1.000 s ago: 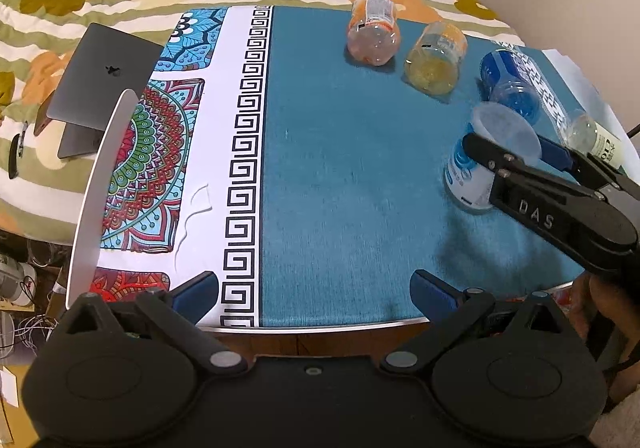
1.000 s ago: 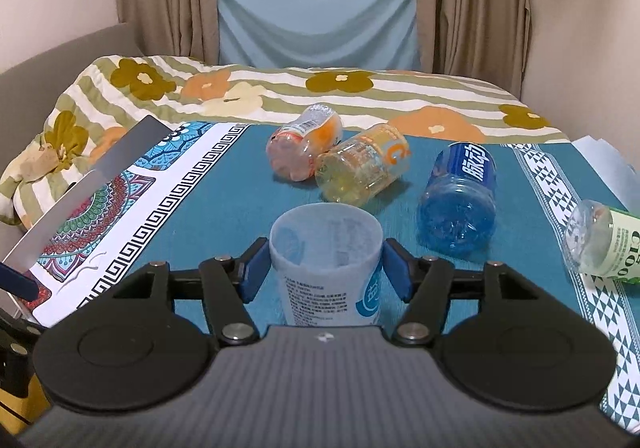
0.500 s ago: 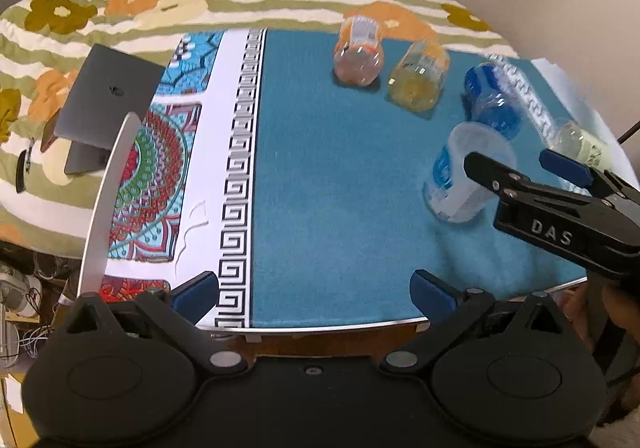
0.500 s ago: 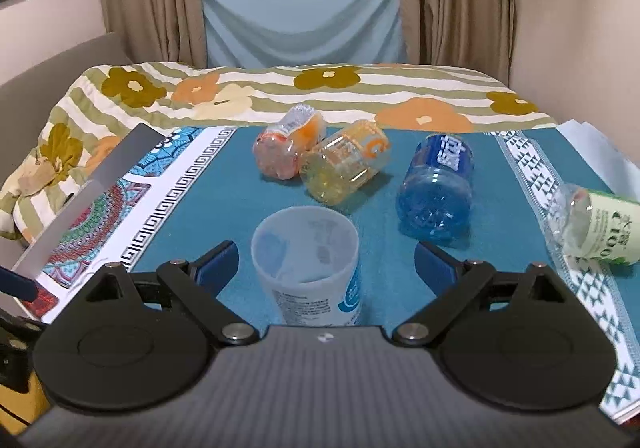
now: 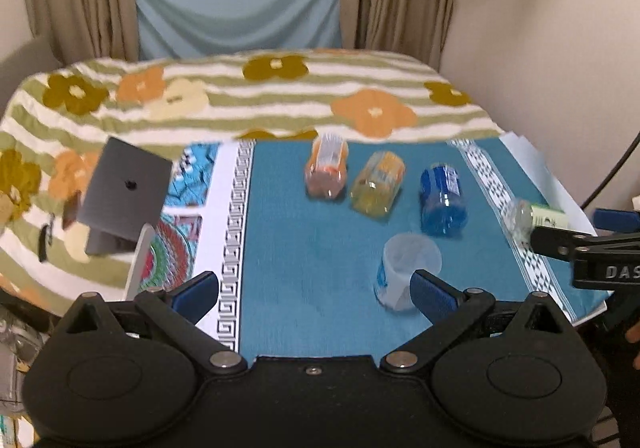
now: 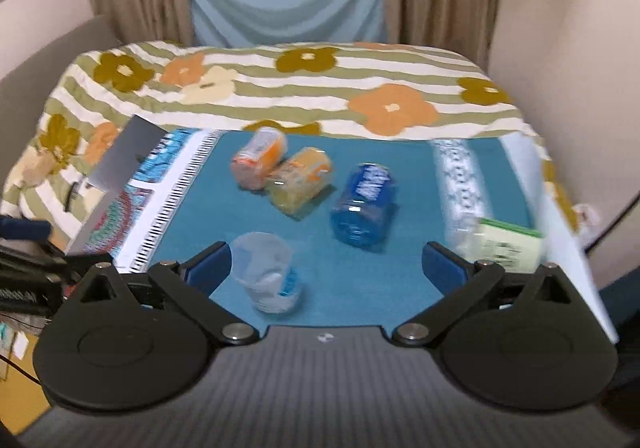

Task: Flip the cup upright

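A translucent plastic cup with a blue-and-white label stands upright, mouth up, on the teal tablecloth near the front edge. In the right wrist view the cup stands just ahead of my left finger, free of it. My right gripper is open and empty, pulled back from the cup; it also shows at the right edge of the left wrist view. My left gripper is open and empty at the table's front edge.
Three bottles lie on their sides behind the cup: orange, yellow and blue. A green-labelled bottle lies at the right. A grey laptop sits at the left on a flowered bedspread.
My right gripper opened, let go of the upright cup and pulled back and up. Both cameras have tilted upward, showing more of the room.
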`<action>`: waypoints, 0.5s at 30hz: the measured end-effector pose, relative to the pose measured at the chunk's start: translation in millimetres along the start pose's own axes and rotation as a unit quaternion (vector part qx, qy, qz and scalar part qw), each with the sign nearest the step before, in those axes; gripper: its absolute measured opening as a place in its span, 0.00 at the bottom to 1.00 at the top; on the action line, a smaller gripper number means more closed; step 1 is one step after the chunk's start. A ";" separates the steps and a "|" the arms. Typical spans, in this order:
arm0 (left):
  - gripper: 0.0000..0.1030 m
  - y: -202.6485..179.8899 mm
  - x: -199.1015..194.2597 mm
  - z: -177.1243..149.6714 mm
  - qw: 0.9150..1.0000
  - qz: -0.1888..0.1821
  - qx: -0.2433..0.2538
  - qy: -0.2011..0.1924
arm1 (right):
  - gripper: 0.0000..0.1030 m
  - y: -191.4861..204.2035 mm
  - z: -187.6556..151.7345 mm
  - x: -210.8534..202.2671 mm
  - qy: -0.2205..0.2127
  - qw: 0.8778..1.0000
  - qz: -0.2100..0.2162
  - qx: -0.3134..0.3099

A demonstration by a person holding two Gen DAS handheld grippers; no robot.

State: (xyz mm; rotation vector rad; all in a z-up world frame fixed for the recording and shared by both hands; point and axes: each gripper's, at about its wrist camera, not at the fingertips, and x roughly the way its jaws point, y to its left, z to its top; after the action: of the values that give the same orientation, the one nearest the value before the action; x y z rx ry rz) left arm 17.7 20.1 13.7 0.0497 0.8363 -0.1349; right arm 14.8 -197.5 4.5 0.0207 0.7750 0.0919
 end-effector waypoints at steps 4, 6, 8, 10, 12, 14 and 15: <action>1.00 -9.4 -5.9 -3.2 0.999 0.029 0.003 -0.025 | 1.00 -19.0 3.2 -11.6 0.015 0.999 -0.028 0.013; 1.00 -13.8 -7.2 -6.6 0.999 0.034 0.007 -0.033 | 1.00 -25.8 0.9 -14.3 0.022 0.999 -0.038 0.020; 1.00 -17.2 -5.9 -9.5 0.999 0.035 0.009 -0.030 | 1.00 -30.0 -3.2 -15.5 0.027 0.998 -0.044 0.024; 1.00 -20.4 -4.9 -12.5 0.999 0.035 0.011 -0.024 | 1.00 -33.2 -7.5 -15.2 0.034 0.998 -0.047 0.026; 1.00 -22.5 -4.3 -14.1 0.999 0.036 0.012 -0.018 | 1.00 -35.1 -12.3 -14.6 0.041 0.997 -0.051 0.028; 1.00 -22.9 -3.1 -14.0 0.999 0.038 0.011 -0.016 | 1.00 -35.9 -14.6 -12.6 0.047 0.997 -0.053 0.027; 1.00 -23.8 -3.8 -14.4 0.999 0.039 0.010 -0.017 | 1.00 -36.2 -15.8 -12.3 0.049 0.997 -0.054 0.026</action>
State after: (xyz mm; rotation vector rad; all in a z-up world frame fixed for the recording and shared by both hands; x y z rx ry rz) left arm 1.3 -1.8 7.1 0.0987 0.7988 -0.0712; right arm -2.3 -234.9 -0.2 0.0250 0.8748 -0.0298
